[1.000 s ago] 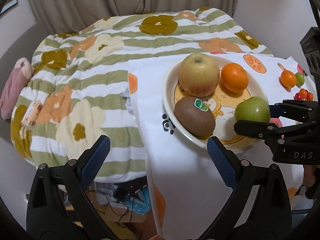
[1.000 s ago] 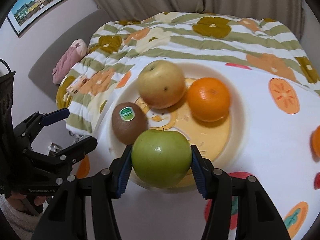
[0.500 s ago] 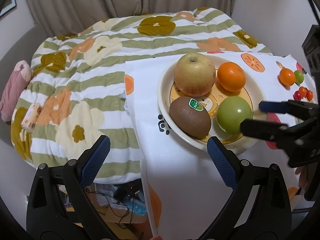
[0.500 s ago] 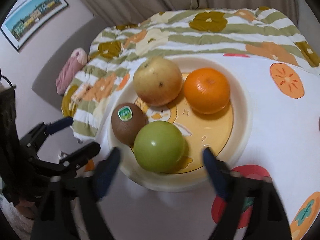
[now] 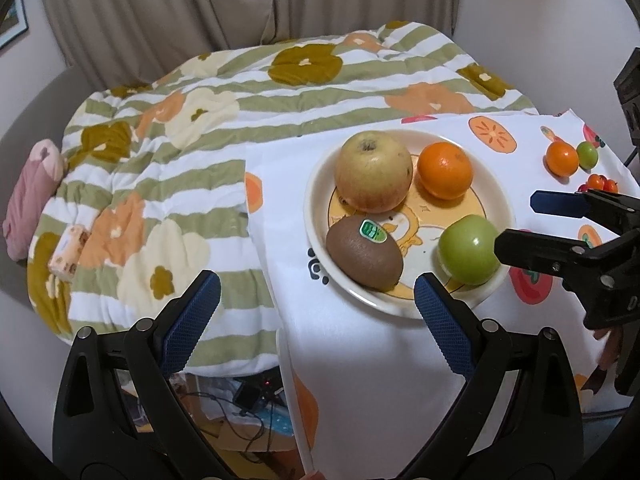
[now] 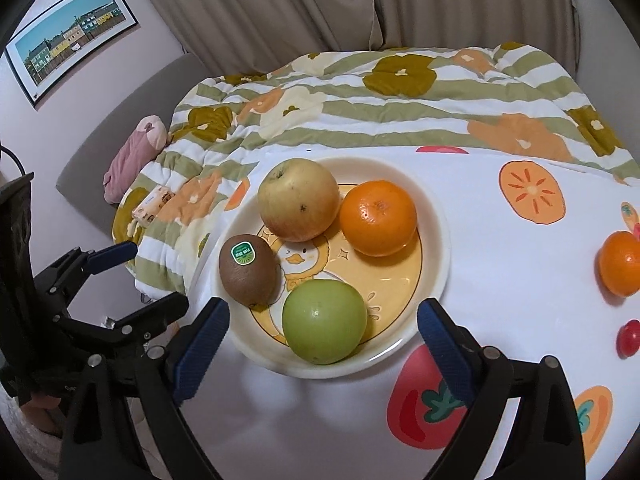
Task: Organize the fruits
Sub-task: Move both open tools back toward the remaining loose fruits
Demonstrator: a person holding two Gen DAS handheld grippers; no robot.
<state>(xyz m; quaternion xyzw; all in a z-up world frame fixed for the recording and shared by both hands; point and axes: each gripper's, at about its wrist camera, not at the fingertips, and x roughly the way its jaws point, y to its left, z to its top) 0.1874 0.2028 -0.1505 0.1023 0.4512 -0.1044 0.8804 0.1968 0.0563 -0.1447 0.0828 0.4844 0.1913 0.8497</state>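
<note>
Right claw (image 6: 322,326) spread wide, smooth round green apple (image 6: 324,322) on glossy plate (image 6: 434,272), left claw (image 5: 316,300) wide

My right claw (image 6: 322,332) hangs spread wide, blue pads either side of the green apple (image 6: 324,322), touching nothing. Apple sits at the near rim of the cream plate (image 6: 438,240), against the kiwi (image 6: 249,275). Behind them: yellow-red apple (image 6: 298,205) touching the orange (image 6: 378,223). Fruit-print cloth (image 6: 500,264) covers the worktop. Far right, a small orange (image 6: 620,263) and a red cherry tomato (image 6: 629,338). My left claw (image 6: 138,278) is at the left edge, parted and empty.
</note>
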